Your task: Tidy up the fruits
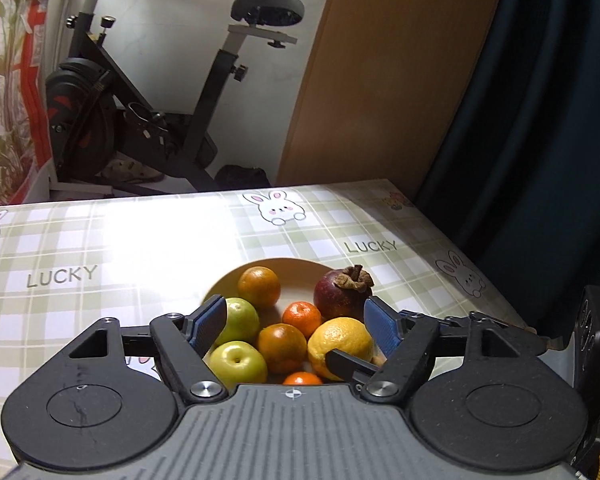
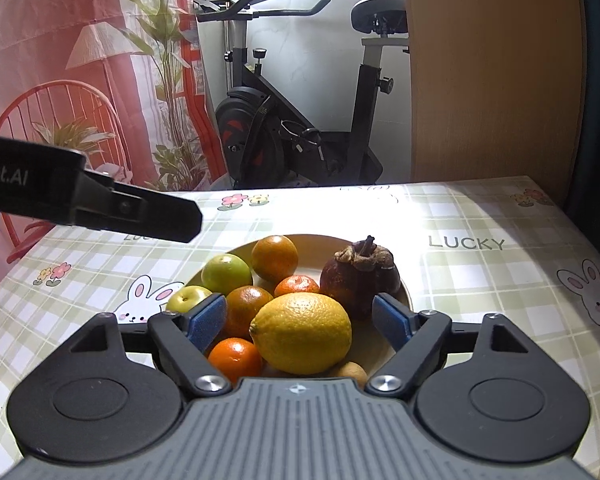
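A beige plate (image 1: 296, 270) (image 2: 320, 250) on the checked tablecloth holds a pile of fruit: a yellow lemon (image 1: 340, 346) (image 2: 302, 332), a dark mangosteen (image 1: 342, 292) (image 2: 360, 276), two green apples (image 1: 238, 362) (image 2: 226, 274), several oranges and mandarins (image 1: 259, 286) (image 2: 275, 258). My left gripper (image 1: 294, 320) hovers open over the near side of the pile, nothing between its blue pads. My right gripper (image 2: 300, 316) is open too, its fingers either side of the lemon without touching it. The left gripper's black finger (image 2: 140, 212) shows in the right wrist view at the left.
The table's far edge (image 1: 204, 196) and right edge (image 1: 480, 268) are near the plate. Behind stand an exercise bike (image 1: 148, 92) (image 2: 300, 120), a wooden panel (image 1: 380, 80) and a dark curtain (image 1: 540, 120). A red chair (image 2: 56, 108) is at the left.
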The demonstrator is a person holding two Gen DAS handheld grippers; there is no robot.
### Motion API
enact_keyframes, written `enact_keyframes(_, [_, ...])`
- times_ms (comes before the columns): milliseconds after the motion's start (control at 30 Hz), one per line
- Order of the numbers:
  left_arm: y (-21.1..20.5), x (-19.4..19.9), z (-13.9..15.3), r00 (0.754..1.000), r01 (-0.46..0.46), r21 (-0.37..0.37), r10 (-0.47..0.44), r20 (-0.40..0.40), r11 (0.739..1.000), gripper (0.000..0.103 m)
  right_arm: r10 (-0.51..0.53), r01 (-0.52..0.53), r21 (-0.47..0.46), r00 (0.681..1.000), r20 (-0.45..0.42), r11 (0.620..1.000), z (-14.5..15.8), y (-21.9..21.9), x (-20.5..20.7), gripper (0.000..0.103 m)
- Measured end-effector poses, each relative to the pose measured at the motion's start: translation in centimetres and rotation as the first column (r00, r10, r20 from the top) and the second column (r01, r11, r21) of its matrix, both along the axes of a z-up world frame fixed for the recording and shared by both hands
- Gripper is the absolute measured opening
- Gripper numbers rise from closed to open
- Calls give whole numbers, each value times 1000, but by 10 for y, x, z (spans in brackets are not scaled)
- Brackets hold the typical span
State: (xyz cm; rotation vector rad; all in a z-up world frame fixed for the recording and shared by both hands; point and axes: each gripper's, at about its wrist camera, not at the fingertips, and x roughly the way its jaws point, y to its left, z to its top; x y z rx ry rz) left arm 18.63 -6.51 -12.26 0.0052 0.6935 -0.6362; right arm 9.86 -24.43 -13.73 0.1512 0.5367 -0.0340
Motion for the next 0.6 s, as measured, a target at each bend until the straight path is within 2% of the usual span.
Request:
enact_keyframes(100, [17, -10, 17, 997, -69, -21, 70, 43, 997, 88, 13, -12, -5, 1000, 27, 1000, 18, 3, -8, 94])
enact_keyframes(233, [33, -21, 38, 984, -149, -11, 150, 94, 989, 90, 8, -7, -25, 999, 54, 1000, 43, 8, -18, 102])
enact_keyframes(433, [56, -38, 62, 969, -205, -50, 210, 128, 977, 94, -26, 27, -16, 998, 56, 1000, 75, 13, -32, 103])
enact_keyframes(600, [70, -56, 76, 947, -259, -14, 257, 192, 966, 96, -19, 19, 0, 998, 62, 1000, 97, 15, -44, 103])
